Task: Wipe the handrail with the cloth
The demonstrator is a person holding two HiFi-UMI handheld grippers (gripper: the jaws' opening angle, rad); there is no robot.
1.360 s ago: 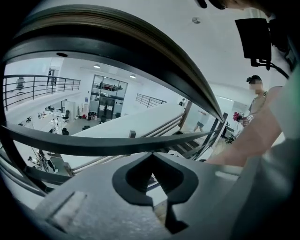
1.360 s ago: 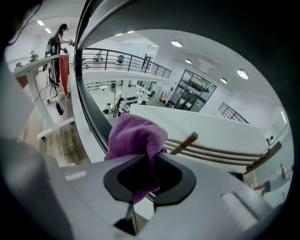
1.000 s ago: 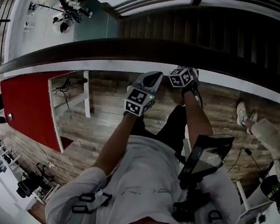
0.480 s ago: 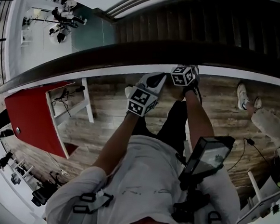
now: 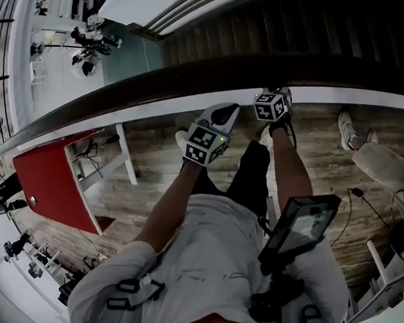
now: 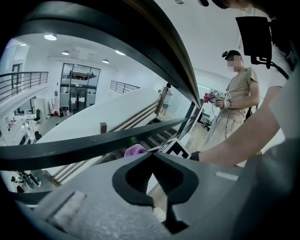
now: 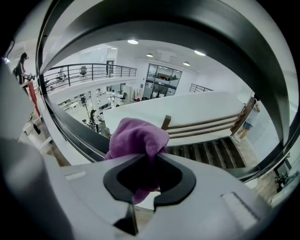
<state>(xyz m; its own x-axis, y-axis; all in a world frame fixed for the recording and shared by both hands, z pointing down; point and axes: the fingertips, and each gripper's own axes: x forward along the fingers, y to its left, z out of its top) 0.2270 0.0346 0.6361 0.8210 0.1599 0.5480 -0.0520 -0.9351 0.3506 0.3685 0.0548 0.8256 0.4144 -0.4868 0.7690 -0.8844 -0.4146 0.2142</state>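
The dark wooden handrail (image 5: 195,76) curves across the head view from lower left to upper right. My right gripper (image 5: 280,94) is up against its near edge, shut on a purple cloth (image 7: 137,137) that bulges out past the jaws. That same rail arcs close overhead (image 7: 187,33) in the right gripper view. My left gripper (image 5: 223,114) sits just left of the right one, below the rail, shut on nothing (image 6: 152,153). From the left gripper view I see the purple cloth (image 6: 135,150) and the right gripper's marker cube (image 6: 174,149) just beyond its tips.
Dark stairs (image 5: 302,33) drop away beyond the rail. A red panel (image 5: 47,180) and a white table frame (image 5: 126,155) stand on the wooden floor at left. Another person (image 6: 239,89) holding grippers stands at right; their shoes (image 5: 347,128) show nearby.
The head view has tilted, so the rail runs steeper. Both grippers stay by the rail; the right one with the cloth has crept slightly right along it.
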